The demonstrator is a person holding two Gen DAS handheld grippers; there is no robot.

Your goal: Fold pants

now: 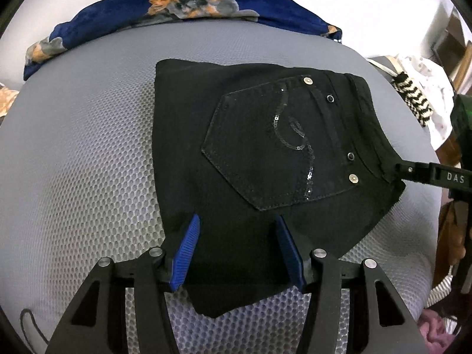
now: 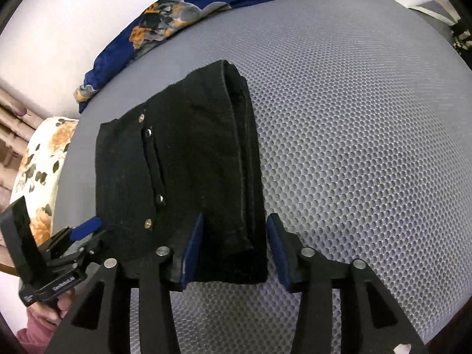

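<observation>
The black denim pants with the sequinned back pocket lie as a compact folded bundle in the middle of the grey mesh-covered mattress, with the pocket side facing up. In the right wrist view the same bundle shows its thick folded edge, with several layers stacked on the side that faces the open mesh.

The left tongs stand apart over the near edge of the bundle, with the blue pads on either side of the fabric but not pressing it. The right tongs are also apart, and the layered edge lies between the pads without being squeezed. I judge that the folding is nearly finished and that the step in hand is to let go and tidy the shape.

To do this well, both tongs should lift away straight, so that no pad drags the top layer and opens the fold again. The stacked layers on the thick side look a little uneven at the near corner; a gentle press from above there could flatten them. The denim looks stiff, so it may spring open if it is released too fast.

No container is visible in either view. Along the far edge of the mattress lies a dark blue cloth with orange and grey flowers, well apart from the pants.
</observation>
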